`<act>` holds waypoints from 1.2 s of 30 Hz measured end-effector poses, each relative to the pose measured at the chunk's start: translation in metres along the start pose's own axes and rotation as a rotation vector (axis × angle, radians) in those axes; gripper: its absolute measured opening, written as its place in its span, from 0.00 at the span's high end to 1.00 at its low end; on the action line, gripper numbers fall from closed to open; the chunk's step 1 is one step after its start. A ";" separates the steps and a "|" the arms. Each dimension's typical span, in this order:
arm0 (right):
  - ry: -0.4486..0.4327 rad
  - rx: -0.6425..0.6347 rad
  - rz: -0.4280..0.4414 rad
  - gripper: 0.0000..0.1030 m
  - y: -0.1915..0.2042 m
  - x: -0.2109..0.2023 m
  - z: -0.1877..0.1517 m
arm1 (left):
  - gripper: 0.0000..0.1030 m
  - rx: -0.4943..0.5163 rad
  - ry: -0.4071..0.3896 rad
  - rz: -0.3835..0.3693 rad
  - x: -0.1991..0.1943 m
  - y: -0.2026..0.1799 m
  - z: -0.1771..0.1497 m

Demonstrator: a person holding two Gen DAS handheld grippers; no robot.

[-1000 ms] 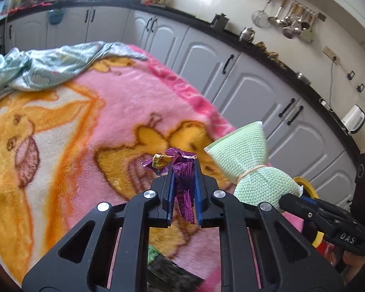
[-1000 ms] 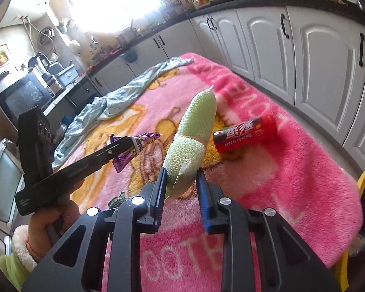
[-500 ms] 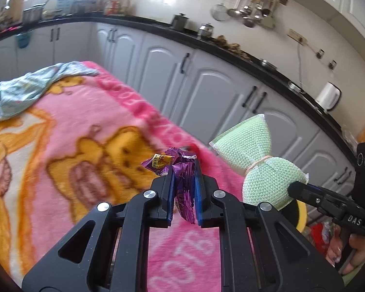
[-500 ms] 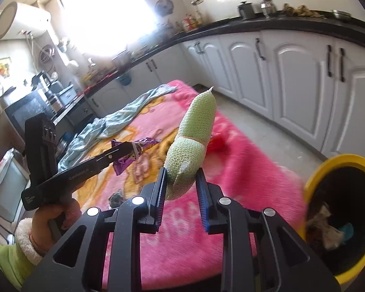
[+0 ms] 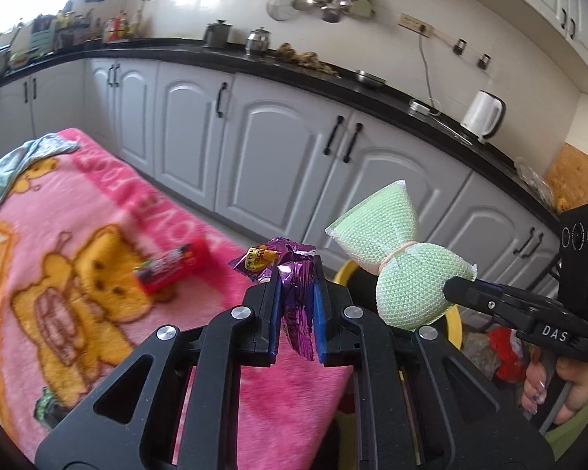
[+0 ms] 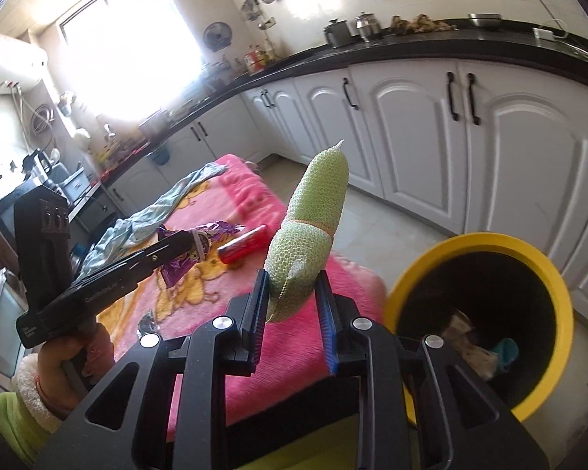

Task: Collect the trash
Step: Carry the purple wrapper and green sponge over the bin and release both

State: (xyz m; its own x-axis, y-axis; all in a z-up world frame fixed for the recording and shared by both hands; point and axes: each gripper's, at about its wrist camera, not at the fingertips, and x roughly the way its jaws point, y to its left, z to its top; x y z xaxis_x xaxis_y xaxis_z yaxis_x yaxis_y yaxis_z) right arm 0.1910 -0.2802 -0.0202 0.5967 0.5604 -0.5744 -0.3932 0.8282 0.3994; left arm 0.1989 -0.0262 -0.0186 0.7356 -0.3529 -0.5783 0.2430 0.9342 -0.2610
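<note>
My left gripper (image 5: 297,278) is shut on a crumpled purple foil wrapper (image 5: 294,270), held above the edge of the pink blanket (image 5: 78,258); it also shows in the right wrist view (image 6: 184,252). My right gripper (image 6: 292,286) is shut on a light green foam net sleeve (image 6: 313,227), also seen in the left wrist view (image 5: 396,270). A yellow-rimmed trash bin (image 6: 545,270) with trash inside stands on the floor just right of the right gripper. A red snack tube (image 5: 172,268) lies on the blanket.
White kitchen cabinets (image 5: 278,156) under a black counter run behind. A light blue cloth (image 6: 164,211) lies at the blanket's far end. A small dark wrapper (image 5: 45,407) lies on the blanket near its front edge.
Both grippers have swung right, off the middle of the blanket toward its edge, still holding their items. The yellow bin has come into the right wrist view and grown closer.
</note>
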 end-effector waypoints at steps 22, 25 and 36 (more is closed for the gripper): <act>-0.029 0.214 -0.260 0.56 -0.124 -0.051 -0.035 | 0.67 0.088 0.119 -0.173 0.087 -0.106 -0.011; -0.039 0.270 -0.283 0.51 -0.138 -0.054 -0.041 | 0.48 0.077 0.128 -0.148 0.092 -0.103 -0.016; 0.004 0.151 -0.196 0.41 -0.095 -0.026 -0.031 | 0.28 -0.006 0.065 0.019 0.051 -0.039 -0.020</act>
State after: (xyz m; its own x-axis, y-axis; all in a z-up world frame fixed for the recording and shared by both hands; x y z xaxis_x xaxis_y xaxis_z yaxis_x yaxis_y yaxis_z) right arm 0.1914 -0.3728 -0.0657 0.6483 0.3896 -0.6541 -0.1611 0.9099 0.3823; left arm 0.2143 -0.0817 -0.0534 0.6976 -0.3378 -0.6319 0.2257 0.9406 -0.2537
